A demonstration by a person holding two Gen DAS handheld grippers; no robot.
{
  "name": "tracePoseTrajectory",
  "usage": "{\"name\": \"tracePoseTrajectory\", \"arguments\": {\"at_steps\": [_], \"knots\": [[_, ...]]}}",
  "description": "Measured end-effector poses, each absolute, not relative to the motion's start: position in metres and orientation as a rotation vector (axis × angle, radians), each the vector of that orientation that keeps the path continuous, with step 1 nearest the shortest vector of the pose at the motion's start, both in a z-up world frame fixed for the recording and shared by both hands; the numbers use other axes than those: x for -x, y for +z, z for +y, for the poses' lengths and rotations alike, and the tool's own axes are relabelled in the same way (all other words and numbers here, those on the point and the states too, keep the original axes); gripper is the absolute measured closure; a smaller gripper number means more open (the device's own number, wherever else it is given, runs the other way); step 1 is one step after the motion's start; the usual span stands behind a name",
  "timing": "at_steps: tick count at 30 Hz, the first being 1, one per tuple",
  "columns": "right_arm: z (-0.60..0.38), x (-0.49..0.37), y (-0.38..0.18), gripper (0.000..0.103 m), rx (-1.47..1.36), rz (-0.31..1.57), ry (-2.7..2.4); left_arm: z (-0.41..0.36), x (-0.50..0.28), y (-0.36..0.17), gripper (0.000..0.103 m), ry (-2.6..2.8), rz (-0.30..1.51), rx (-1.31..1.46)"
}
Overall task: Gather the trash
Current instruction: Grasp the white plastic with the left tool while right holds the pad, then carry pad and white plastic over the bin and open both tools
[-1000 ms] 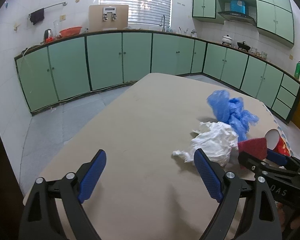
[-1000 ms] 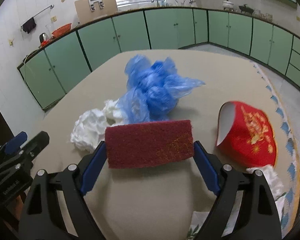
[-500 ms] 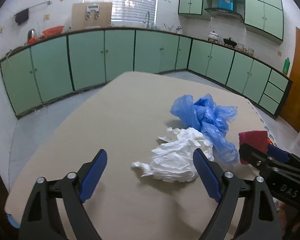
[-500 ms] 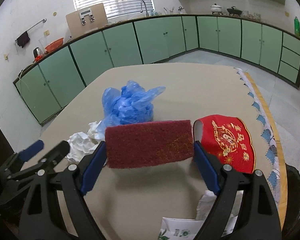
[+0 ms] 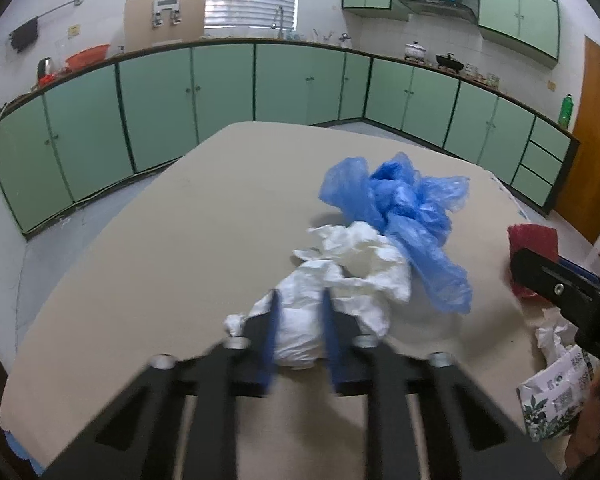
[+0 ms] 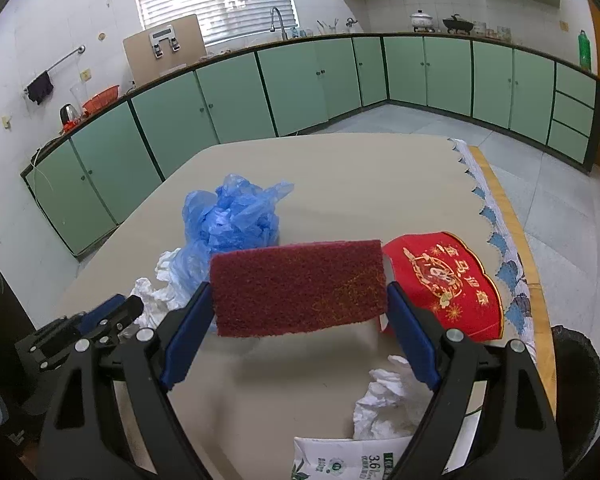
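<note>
A crumpled white plastic wad (image 5: pixel 360 264) lies on the beige table (image 5: pixel 160 260), touching a blue plastic bag (image 5: pixel 400 208) behind it. My left gripper (image 5: pixel 300 300) is closing, and its blue pads pinch the near end of the white wad. In the right wrist view my right gripper (image 6: pixel 298 288) is shut on a dark red scouring pad (image 6: pixel 298 276), held above the table by its two short ends. The blue bag (image 6: pixel 232 220) and white wad (image 6: pixel 152 300) sit behind and left of the pad, and the left gripper (image 6: pixel 112 312) shows at the wad.
A red printed paper bowl (image 6: pixel 440 280) lies on its side at the right. Near the front edge are a crumpled white tissue (image 6: pixel 384 400) and a printed carton (image 6: pixel 348 460). A dark bin (image 6: pixel 580 380) stands beyond the table's right edge. Green cabinets line the walls.
My left gripper moved right over the white wad and its jaws went from wide open to pinching it. The right gripper drew back a little, still holding the red pad.
</note>
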State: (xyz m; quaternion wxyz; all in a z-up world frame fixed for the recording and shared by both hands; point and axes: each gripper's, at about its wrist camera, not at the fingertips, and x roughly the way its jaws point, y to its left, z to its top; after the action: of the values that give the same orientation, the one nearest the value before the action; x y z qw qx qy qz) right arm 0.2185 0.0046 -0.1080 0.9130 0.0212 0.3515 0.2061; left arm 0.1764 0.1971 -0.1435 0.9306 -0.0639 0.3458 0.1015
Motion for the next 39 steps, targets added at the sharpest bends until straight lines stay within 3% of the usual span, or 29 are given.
{"name": "tracePoseTrajectory", "arguments": {"at_steps": [3, 21, 39], "knots": [[0.001, -0.216, -0.102, 0.020, -0.054, 0.712, 0.429, 0.195, -0.174, -0.138, 0.102, 0.200, 0.691, 0.128], [-0.039, -0.192, -0.049, 0.020, -0.090, 0.609, 0.429, 0.180, -0.126, -0.049, 0.103, 0.163, 0.511, 0.149], [-0.212, -0.150, -0.042, 0.020, -0.139, 0.577, 0.130, 0.045, -0.138, -0.005, 0.103, -0.172, 0.440, 0.123]]}}
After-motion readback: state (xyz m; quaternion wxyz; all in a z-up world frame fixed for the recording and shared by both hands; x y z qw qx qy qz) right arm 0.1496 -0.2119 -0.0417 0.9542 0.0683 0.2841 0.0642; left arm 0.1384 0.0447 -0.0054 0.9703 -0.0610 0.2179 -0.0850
